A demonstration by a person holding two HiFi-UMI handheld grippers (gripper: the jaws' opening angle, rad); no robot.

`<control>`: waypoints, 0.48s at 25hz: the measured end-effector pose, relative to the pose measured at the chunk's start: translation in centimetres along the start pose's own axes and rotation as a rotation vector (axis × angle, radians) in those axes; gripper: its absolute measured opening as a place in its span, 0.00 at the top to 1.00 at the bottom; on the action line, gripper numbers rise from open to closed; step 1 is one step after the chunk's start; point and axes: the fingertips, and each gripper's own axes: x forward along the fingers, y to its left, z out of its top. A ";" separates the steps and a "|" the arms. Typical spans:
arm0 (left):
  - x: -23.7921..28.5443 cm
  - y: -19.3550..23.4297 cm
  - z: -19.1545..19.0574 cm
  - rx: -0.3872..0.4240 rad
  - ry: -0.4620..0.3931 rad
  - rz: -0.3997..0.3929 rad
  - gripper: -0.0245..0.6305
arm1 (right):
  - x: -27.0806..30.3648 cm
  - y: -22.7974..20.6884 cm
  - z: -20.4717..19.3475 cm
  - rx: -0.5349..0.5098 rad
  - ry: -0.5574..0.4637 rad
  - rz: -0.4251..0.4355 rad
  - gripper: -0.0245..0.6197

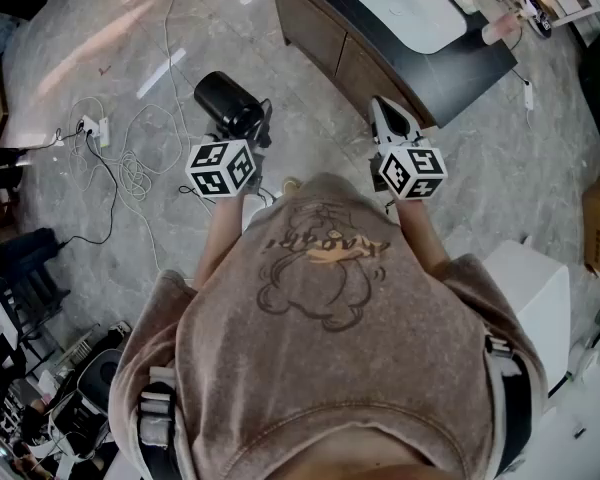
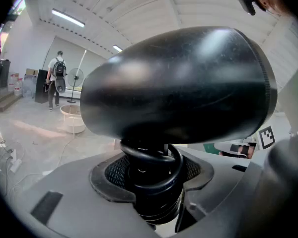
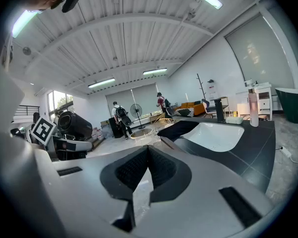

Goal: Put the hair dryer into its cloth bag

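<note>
The black hair dryer (image 1: 228,100) is held up in the air over the floor by my left gripper (image 1: 250,133). In the left gripper view its fat barrel (image 2: 179,83) fills the frame, and the handle with the cord looped round it stands between the pads of my left gripper (image 2: 151,182), which is shut on it. My right gripper (image 1: 385,116) hangs to the right, near the dark counter. Its jaws meet with nothing between them in the right gripper view (image 3: 148,168), where the hair dryer (image 3: 73,125) shows at the left. No cloth bag is in view.
A dark counter (image 1: 380,53) with a white basin (image 1: 405,6) stands ahead on the right. Cables and a power strip (image 1: 95,126) lie on the floor to the left. A white box (image 1: 530,293) is at my right. People (image 3: 120,118) and a fan (image 3: 136,110) stand far off.
</note>
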 end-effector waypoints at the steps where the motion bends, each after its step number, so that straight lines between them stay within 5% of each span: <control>1: -0.2 0.0 0.0 -0.004 -0.003 0.001 0.59 | -0.1 0.1 -0.1 -0.001 0.001 0.002 0.96; 12: -1.3 1.4 0.9 -0.005 -0.023 -0.008 0.59 | 0.5 2.7 -0.6 0.023 -0.002 0.004 0.96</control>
